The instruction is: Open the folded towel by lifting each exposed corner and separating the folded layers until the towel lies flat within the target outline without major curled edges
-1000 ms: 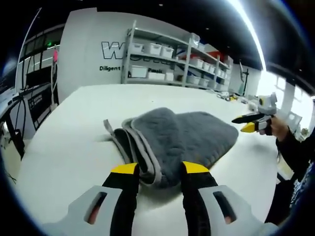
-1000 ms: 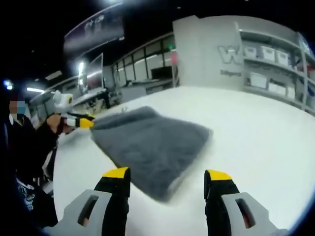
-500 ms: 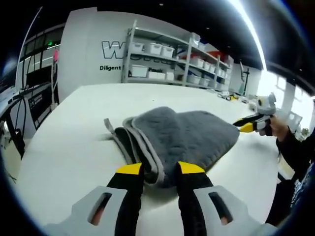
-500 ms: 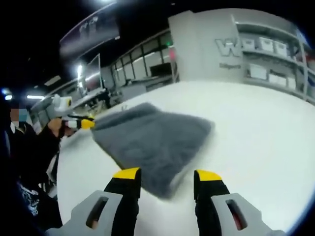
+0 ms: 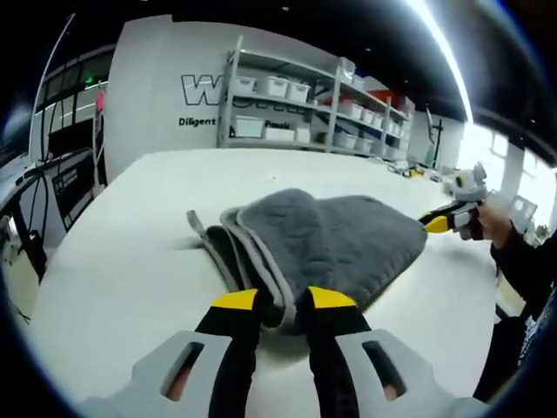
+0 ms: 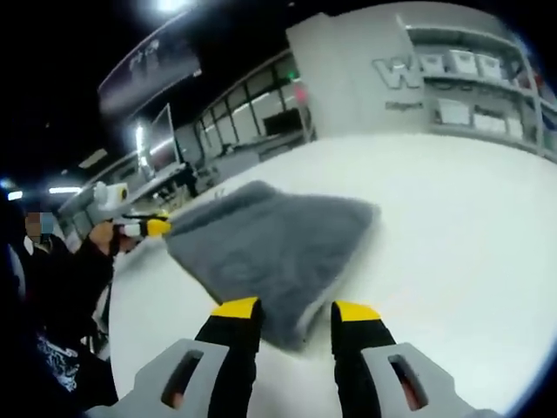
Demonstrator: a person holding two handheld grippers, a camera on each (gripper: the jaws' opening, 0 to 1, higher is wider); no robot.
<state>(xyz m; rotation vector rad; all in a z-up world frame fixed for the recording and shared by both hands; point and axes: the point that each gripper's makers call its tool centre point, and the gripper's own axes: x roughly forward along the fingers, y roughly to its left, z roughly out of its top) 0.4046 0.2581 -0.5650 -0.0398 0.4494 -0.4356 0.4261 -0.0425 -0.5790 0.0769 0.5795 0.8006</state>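
Grey folded towel (image 5: 322,244) lies on the white table (image 5: 122,261), each gripper at a near corner. Left gripper (image 5: 283,300) jaws nearly together on the layered edge; right gripper (image 6: 296,309) jaws narrowly apart around its corner. Pinch only the top layer, then lift slowly.
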